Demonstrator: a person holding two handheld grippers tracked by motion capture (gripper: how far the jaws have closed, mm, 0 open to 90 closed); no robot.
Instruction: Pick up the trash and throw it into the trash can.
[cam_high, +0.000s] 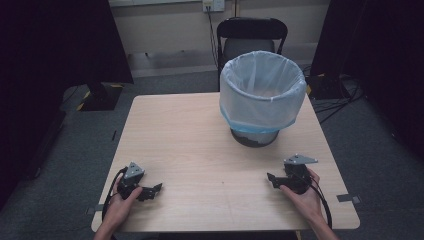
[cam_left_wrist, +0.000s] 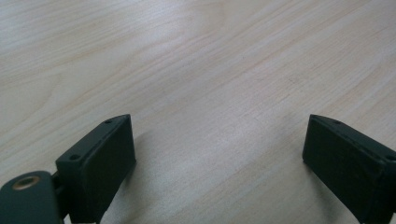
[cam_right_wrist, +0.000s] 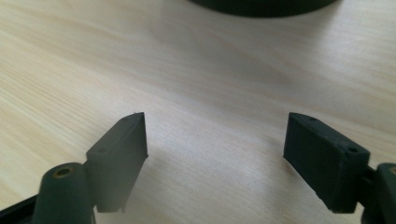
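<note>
Both tongs spread wide and empty, left gripper (cam_high: 156, 190) and right gripper (cam_high: 271, 179) low on the table (cam_high: 190, 140), lined bin (cam_high: 262, 90) ahead of the right one: I'd start slow and level.

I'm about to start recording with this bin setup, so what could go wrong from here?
The bin stands near the table's far edge, so a push from either gripper could slide or tip it off. Its loose bag hangs low and an open jaw might snag it. Cables behind the table could catch the chair.
</note>
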